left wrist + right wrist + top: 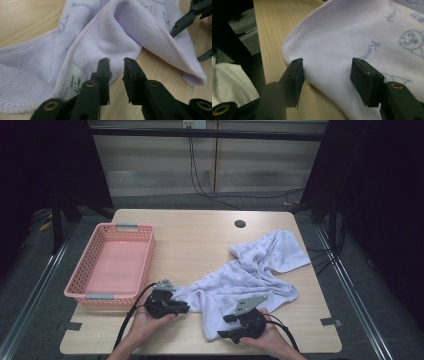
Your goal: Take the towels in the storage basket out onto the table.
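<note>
A pale lilac towel (250, 270) printed with small blue drawings lies crumpled across the right half of the wooden table (200, 235). My left gripper (182, 309) rests at the towel's near left corner. In the left gripper view its jaws (117, 62) stand a narrow gap apart beside the hemmed edge (100, 37) and a white label (75, 81), with nothing pressed between them. My right gripper (225, 326) is at the towel's front fold. Its jaws (327, 63) stand wide open on either side of a fold of towel (352, 32), and the pads do not press on it.
A pink plastic basket (147, 260) with nothing in it stands on the left of the table. A round cable hole (240, 224) sits near the far edge. The right gripper's jaw (182, 23) shows at the top right of the left gripper view.
</note>
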Demonstrator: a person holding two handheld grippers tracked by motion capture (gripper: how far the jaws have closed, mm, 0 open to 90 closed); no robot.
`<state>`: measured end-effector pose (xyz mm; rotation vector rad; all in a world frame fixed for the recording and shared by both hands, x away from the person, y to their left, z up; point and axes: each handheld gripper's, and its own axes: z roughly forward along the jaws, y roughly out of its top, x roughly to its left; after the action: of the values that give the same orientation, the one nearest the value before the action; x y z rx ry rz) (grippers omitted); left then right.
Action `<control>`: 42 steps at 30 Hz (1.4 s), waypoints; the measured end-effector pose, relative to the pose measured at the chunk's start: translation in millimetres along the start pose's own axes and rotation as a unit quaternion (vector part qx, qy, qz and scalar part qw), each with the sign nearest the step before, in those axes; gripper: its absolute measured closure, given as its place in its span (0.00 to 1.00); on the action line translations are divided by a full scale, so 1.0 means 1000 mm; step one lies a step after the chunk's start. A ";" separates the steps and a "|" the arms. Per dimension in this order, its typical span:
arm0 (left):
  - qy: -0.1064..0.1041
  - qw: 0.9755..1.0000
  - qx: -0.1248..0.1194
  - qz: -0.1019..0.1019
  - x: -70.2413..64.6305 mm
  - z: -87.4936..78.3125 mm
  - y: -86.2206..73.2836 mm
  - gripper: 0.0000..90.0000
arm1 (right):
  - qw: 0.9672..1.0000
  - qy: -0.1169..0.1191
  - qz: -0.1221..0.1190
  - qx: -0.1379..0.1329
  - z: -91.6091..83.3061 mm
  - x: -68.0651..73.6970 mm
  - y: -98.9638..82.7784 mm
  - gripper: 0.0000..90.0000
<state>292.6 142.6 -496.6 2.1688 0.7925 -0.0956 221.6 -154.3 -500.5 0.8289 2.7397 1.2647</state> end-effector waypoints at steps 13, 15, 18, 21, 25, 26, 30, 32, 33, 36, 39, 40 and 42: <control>0.004 1.000 -0.023 -0.014 0.004 -0.008 0.001 0.74 | 0.998 -0.010 0.047 -0.038 -0.039 -0.025 -0.002 0.97; 0.004 0.999 -0.027 -0.021 0.005 -0.006 0.002 0.73 | 0.995 -0.030 0.072 -0.067 -0.060 -0.042 0.002 0.97; 0.006 0.999 -0.025 -0.020 0.005 -0.004 0.004 0.72 | 0.989 -0.062 0.107 -0.082 -0.076 -0.078 0.007 0.97; 0.006 0.999 -0.027 -0.019 0.003 -0.004 0.005 0.71 | 0.985 -0.082 0.137 -0.061 -0.070 -0.109 0.007 0.96; 0.009 0.999 -0.024 -0.021 0.004 -0.004 0.003 0.70 | 0.976 -0.129 0.175 -0.030 -0.056 -0.137 -0.005 0.79; 0.011 1.000 -0.020 -0.021 0.005 -0.003 0.003 0.69 | 0.975 -0.133 0.174 -0.032 -0.057 -0.138 -0.007 0.77; 0.011 1.000 -0.015 -0.017 0.003 -0.001 0.003 0.68 | 0.974 -0.150 0.160 -0.058 -0.073 -0.128 -0.004 0.68; 0.012 1.000 -0.008 -0.015 0.002 0.000 0.002 0.68 | 0.977 -0.143 0.145 -0.068 -0.077 -0.119 -0.002 0.65; 0.012 1.000 -0.006 -0.013 0.002 0.001 0.002 0.68 | 0.978 -0.138 0.140 -0.072 -0.077 -0.116 -0.001 0.64; 0.010 1.000 -0.007 -0.013 0.001 0.001 0.002 0.67 | 0.980 -0.125 0.134 -0.081 -0.066 -0.113 0.007 0.57; 0.005 1.000 -0.010 -0.021 0.002 0.001 0.001 0.67 | 0.980 -0.128 0.136 -0.065 -0.048 -0.118 0.015 0.44; 0.006 1.000 -0.009 -0.019 0.002 0.001 0.001 0.67 | 0.980 -0.132 0.137 -0.059 -0.042 -0.118 0.018 0.44; 0.003 1.000 -0.006 -0.017 0.002 0.001 0.001 0.67 | 0.979 -0.145 0.130 -0.055 -0.032 -0.121 0.023 0.44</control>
<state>295.1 142.6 -497.1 2.1461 0.8307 -0.1015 328.7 -220.8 -487.4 1.2796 2.3703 1.2044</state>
